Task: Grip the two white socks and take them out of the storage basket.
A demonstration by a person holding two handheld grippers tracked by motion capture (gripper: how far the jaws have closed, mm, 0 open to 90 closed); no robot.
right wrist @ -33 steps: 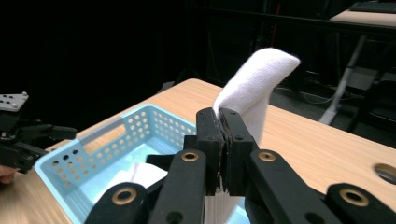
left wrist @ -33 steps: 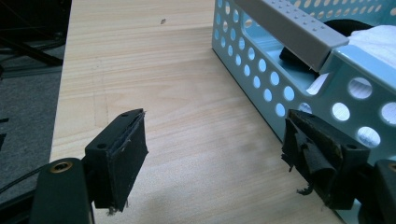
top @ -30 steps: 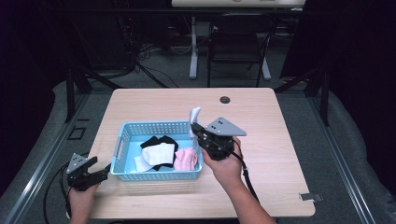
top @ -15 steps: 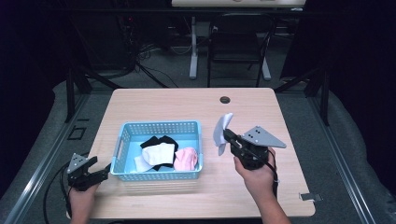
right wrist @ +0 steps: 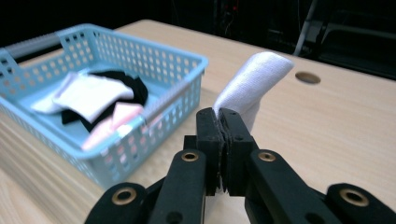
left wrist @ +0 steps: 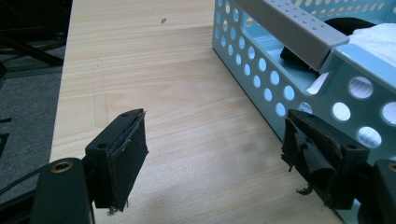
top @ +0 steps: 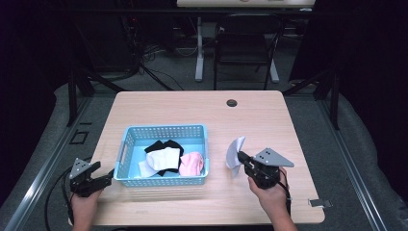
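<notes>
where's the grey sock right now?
In the high view the grey sock is pinched in the right gripper, just right of the blue basket, over the table; whether it touches the wood is unclear.

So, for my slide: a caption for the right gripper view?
Right gripper pinches a grey sock above the table, beside the blue basket.

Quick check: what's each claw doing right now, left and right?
Left claw: open, holding nothing, beside the blue basket.
Right claw: closed on a white sock to the right of the basket.
</notes>
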